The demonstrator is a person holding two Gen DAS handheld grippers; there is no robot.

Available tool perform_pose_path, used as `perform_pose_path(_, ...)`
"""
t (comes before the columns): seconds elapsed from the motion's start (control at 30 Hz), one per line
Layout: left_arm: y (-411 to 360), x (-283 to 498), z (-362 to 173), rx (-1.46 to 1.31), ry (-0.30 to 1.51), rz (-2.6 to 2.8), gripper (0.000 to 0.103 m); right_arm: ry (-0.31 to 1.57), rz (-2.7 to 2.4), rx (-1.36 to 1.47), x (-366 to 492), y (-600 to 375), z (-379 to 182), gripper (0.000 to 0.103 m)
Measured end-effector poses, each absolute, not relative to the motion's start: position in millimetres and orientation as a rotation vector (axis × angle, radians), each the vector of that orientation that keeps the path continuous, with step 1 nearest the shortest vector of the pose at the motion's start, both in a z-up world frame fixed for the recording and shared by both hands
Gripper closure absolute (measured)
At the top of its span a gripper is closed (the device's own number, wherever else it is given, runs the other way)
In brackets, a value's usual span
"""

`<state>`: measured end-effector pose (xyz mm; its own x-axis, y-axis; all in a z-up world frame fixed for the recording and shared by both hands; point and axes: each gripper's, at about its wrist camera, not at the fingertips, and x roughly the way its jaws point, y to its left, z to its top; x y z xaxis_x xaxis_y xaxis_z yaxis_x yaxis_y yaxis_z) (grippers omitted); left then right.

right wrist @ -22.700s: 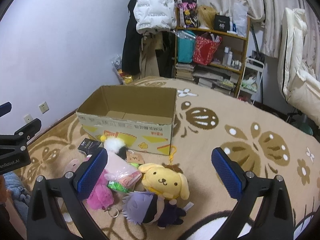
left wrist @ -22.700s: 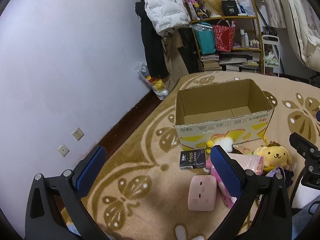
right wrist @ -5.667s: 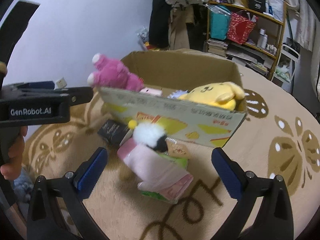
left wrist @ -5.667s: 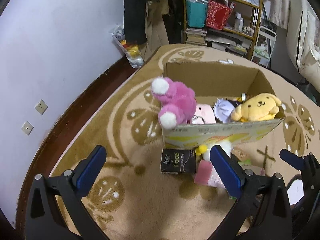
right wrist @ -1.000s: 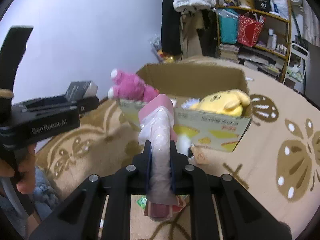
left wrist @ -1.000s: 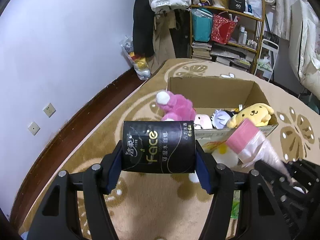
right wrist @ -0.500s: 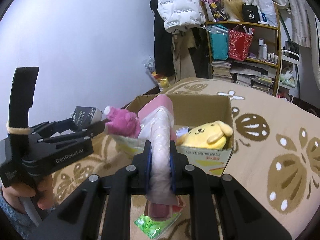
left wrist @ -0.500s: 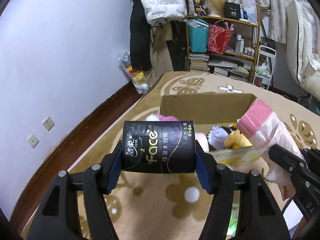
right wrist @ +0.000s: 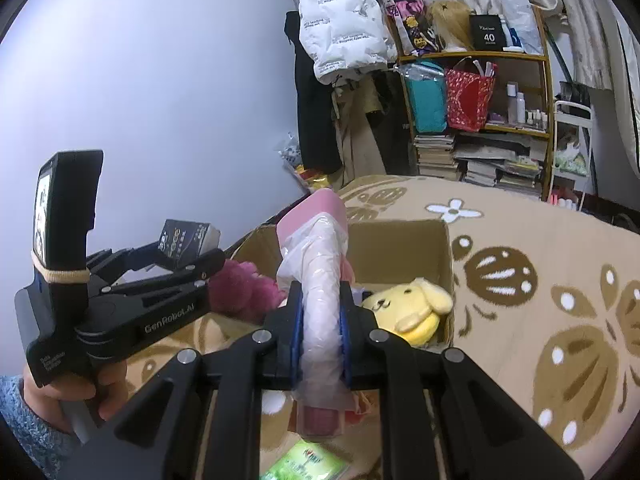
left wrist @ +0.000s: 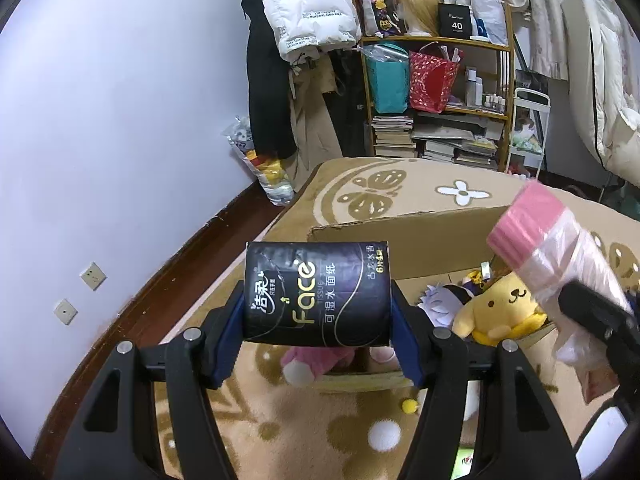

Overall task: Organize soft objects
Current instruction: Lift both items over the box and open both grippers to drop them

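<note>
Left gripper [left wrist: 318,330] clamped on the black tissue pack [left wrist: 318,294], held in the air in front of the cardboard box [left wrist: 420,240]. Right gripper [right wrist: 320,336] pinching the pink plastic-wrapped bundle [right wrist: 320,280], also raised by the box's near edge. In the box: yellow dog plush [right wrist: 408,304], magenta plush [right wrist: 240,288], one more pale-haired doll [left wrist: 444,302], probably, partly hidden. Green packet [right wrist: 308,462] on the rug [right wrist: 560,280] below. Bookshelf [right wrist: 480,120] behind.

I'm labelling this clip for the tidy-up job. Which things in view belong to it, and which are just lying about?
Part of the job:
black tissue pack in the left gripper
pink bagged pack in the right gripper
cardboard box
yellow dog plush
pink plush

Lying about:
white puffer jacket
bookshelf
</note>
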<state>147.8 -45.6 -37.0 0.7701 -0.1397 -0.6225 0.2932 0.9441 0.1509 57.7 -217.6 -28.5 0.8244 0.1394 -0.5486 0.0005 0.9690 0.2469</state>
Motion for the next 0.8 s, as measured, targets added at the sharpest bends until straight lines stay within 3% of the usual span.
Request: perform_pose_path(0.8,-92.1,170.8,-55.5,0.307,0.624,-0.28,0.039,0.649,0.044,0.225,101.9,-230.5,-53.5,0.083)
